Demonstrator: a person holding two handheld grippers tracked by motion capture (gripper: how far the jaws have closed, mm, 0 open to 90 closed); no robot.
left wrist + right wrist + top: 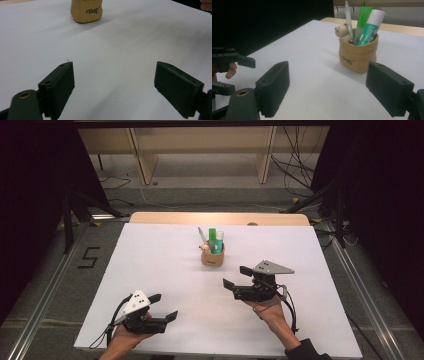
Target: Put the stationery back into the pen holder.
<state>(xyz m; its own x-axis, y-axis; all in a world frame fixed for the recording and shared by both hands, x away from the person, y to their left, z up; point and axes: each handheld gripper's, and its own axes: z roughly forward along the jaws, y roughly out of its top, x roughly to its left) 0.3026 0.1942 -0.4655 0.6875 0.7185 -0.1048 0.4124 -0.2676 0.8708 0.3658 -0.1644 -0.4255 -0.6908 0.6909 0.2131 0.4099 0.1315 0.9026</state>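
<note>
Pen pouch point(212, 256) stands upright near the tabletop's point(150, 270) far edge; both tongs released and empty. We should bring the right gripper point(237, 277) in level, avoiding the protruding pens point(215, 240); left gripper point(164, 306) waits at the near edge.

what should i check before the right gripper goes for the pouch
1. Right gripper jaws open, nothing between them: ok.
2. Left gripper open and well away from the pouch: ok.
3. Pouch upright on the table: ok.
4. Pen, green marker and glue stick standing inside it: ok.
5. Bear figure at the rim, fixed or loose: cannot tell.
6. Bare table between right gripper and pouch: ok.
</note>
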